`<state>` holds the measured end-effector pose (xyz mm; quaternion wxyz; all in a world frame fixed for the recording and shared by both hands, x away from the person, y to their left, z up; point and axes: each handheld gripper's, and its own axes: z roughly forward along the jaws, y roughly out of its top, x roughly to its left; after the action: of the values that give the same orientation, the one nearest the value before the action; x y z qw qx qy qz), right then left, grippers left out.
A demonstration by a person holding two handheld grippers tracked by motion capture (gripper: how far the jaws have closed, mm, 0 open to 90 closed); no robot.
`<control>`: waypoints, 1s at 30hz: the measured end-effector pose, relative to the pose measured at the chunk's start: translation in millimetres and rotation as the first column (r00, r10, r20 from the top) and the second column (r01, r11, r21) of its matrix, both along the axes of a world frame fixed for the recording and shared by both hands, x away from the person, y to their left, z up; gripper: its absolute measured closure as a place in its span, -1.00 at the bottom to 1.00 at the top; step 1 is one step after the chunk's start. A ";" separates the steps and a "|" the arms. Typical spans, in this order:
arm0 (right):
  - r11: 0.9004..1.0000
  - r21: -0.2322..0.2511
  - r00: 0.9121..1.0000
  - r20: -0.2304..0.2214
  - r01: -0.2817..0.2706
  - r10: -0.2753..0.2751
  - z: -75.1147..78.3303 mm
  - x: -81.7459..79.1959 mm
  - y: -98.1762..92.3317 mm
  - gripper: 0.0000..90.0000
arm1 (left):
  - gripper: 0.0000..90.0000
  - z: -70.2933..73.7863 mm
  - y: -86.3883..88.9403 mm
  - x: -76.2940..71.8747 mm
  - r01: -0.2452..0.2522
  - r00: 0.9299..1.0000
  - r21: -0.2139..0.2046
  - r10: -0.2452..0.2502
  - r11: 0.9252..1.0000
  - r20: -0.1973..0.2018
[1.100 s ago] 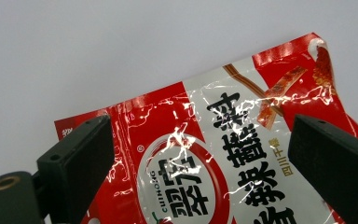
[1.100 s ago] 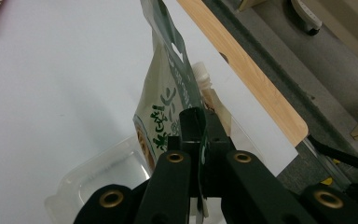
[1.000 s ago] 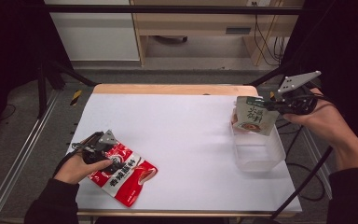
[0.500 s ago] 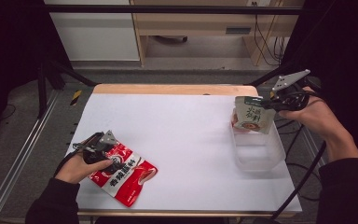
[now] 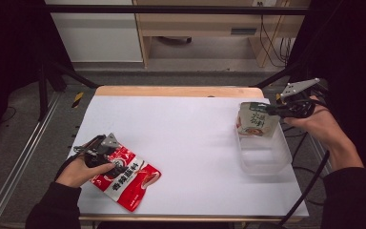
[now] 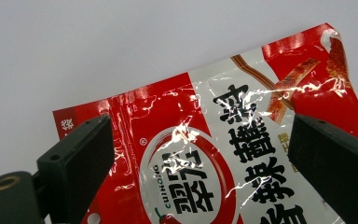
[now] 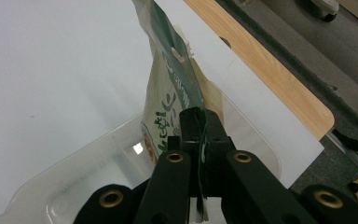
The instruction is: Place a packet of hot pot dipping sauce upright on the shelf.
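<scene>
- A green-and-cream pouch (image 5: 255,120) is pinched by its top edge between the closed jaws of the right gripper (image 5: 272,110), at the far right of the table (image 5: 190,138).
- The pouch hangs upright, its lower end dipped into the far end of a clear plastic container (image 5: 267,160); whether the pouch touches the container's floor cannot be told.
- In the right gripper view the pouch (image 7: 170,100) is seen edge-on, its sealed strip clamped between the two black jaws of the gripper (image 7: 200,126), with the container's rim (image 7: 65,163) curving below.
- The right gripper is held by a hand (image 5: 317,121) coming in from the right edge, with a cable trailing toward the near side.
- At the near left, a red sauce packet (image 5: 126,176) lies flat on the white table top.
- The left gripper (image 5: 93,149) is rested over the far left corner of the packet, held by the other hand (image 5: 78,171).
- In the left gripper view its jaws are spread wide, one on each side of the packet (image 6: 214,154), with nothing clamped; the packet's printed face is seen between them.
- A strip of bare wood (image 5: 176,91) is seen along the table's far edge.
</scene>
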<state>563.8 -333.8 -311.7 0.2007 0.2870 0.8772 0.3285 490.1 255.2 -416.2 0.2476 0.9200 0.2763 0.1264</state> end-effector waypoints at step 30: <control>0.999 0.038 0.998 -0.059 0.030 -0.028 -20.4 -6.4 -4.5 1.00 | -0.84 3.2 -0.5 -0.9 0.009 1.000 -0.008 -0.009 1.000 -0.001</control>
<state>557.4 -338.4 -332.1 0.1738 0.3130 0.8718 0.3342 489.1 254.7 -413.0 0.2518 0.9203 0.2728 0.1236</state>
